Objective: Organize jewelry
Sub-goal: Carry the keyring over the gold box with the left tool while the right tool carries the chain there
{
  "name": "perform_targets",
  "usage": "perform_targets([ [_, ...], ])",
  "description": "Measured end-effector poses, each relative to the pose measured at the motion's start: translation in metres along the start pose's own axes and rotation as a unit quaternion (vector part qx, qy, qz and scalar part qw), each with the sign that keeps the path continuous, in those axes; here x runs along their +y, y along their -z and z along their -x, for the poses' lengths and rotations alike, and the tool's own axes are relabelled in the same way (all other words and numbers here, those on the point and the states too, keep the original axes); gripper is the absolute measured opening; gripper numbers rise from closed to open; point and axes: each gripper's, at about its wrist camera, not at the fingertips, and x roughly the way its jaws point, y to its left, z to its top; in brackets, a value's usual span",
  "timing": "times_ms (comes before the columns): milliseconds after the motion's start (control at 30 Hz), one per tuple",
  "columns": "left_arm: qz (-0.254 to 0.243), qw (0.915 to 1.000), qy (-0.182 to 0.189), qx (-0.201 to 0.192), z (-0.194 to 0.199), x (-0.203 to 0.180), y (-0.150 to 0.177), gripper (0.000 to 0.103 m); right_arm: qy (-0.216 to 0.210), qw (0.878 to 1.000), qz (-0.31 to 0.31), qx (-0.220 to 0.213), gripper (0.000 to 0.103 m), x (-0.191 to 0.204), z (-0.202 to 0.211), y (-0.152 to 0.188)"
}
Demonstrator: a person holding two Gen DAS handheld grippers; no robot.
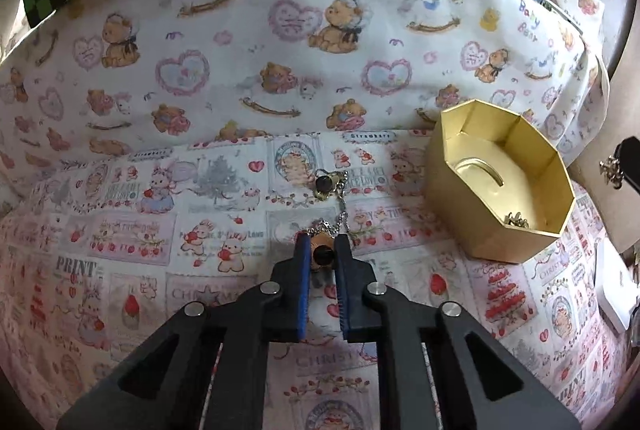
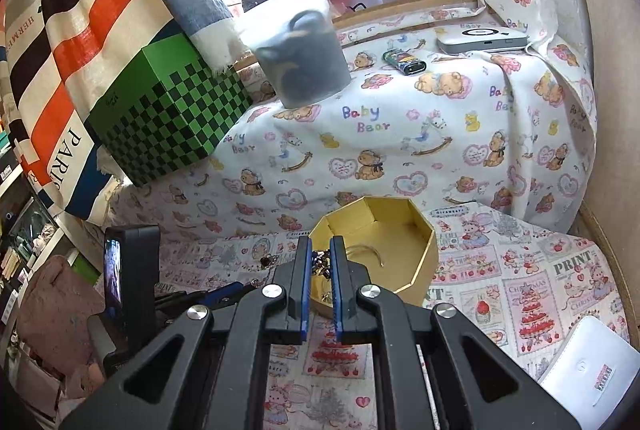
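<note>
On printed tabletop cloth (image 1: pixel 120 250): left tool (image 1: pixel 322 250) clamped on gold-capped pendant (image 1: pixel 322 255), chain (image 1: pixel 345 208) trailing. Over gold octagonal box (image 2: pixel 416 262): right tool (image 2: pixel 320 250) gripping beaded jewelry (image 2: pixel 322 264).

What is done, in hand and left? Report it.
Done: some jewelry and a bangle already lie in the gold box. In hand: the left claw is shut on a bead pendant on the cloth; the right claw holds a dark beaded piece over the box. Left: the chain and second pendant still lie outside the box.
</note>
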Motion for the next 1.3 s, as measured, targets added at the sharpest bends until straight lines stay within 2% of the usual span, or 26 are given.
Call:
perform_targets([
  [200,0.005,0.9998,0.015,-0.011,0.001,0.002,0.002,0.010,0.010,1.000,-0.002,0.000,0.009,-0.003,-0.001,0.000],
  [400,-0.009,0.9996,0.006,-0.025,0.011,0.013,0.015,0.010,0.014,1.000,-0.008,-0.003,0.009,-0.008,0.000,-0.001],
  [567,-0.008,0.9994,0.007,-0.033,0.017,0.004,0.013,0.010,0.014,1.000,-0.007,-0.005,0.009,-0.009,0.001,-0.001],
  [667,-0.005,0.9991,0.008,-0.041,0.033,0.007,0.015,0.010,0.012,1.000,-0.008,-0.009,0.009,-0.009,0.003,-0.002],
  [867,-0.042,0.9964,0.002,-0.073,0.063,0.003,0.018,0.010,0.011,1.000,-0.010,-0.017,0.009,-0.008,0.009,-0.004],
  [1000,-0.047,0.9949,0.009,-0.089,0.086,0.008,0.017,0.010,0.009,1.000,-0.013,-0.025,0.009,-0.009,0.014,-0.005],
  [1233,-0.048,0.9902,0.035,-0.126,0.120,-0.016,0.002,0.010,0.005,0.999,-0.029,-0.038,0.009,-0.017,0.022,-0.009],
  [1300,-0.041,0.9878,0.030,-0.147,0.129,-0.023,-0.003,0.010,0.006,0.999,-0.036,-0.040,0.009,-0.021,0.024,-0.010],
])
